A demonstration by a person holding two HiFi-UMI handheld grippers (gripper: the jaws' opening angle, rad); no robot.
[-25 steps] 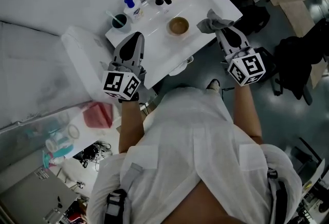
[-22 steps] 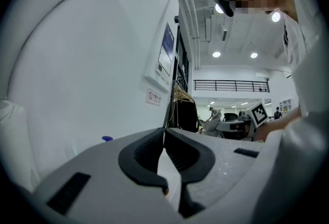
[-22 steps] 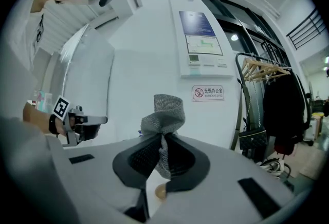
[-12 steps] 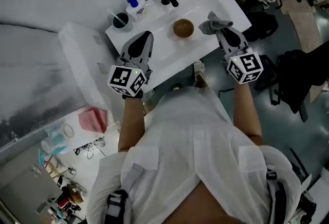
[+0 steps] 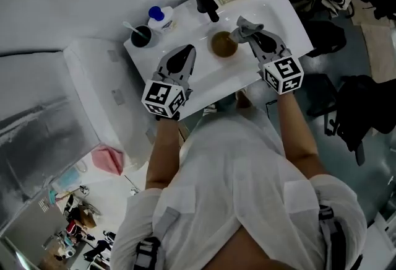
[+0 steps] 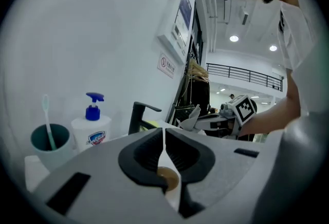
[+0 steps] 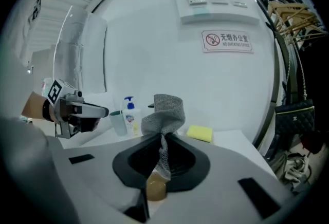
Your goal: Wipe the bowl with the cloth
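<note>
Jaws on the right gripper [image 5: 249, 36] were clamped tight on the grey cloth [image 5: 243, 28], which bunched up just at the bowl's 2 o'clock. The left gripper [image 5: 187, 52] had its jaws pressed together on nothing, near the bowl's 9 o'clock. The brown bowl [image 5: 223, 44] sat mid-tabletop [image 5: 275, 8], not touched yet. Looked like the approach step to me. Next, I'd guess, the cloth drops into the bowl while the left steadies the rim.
</note>
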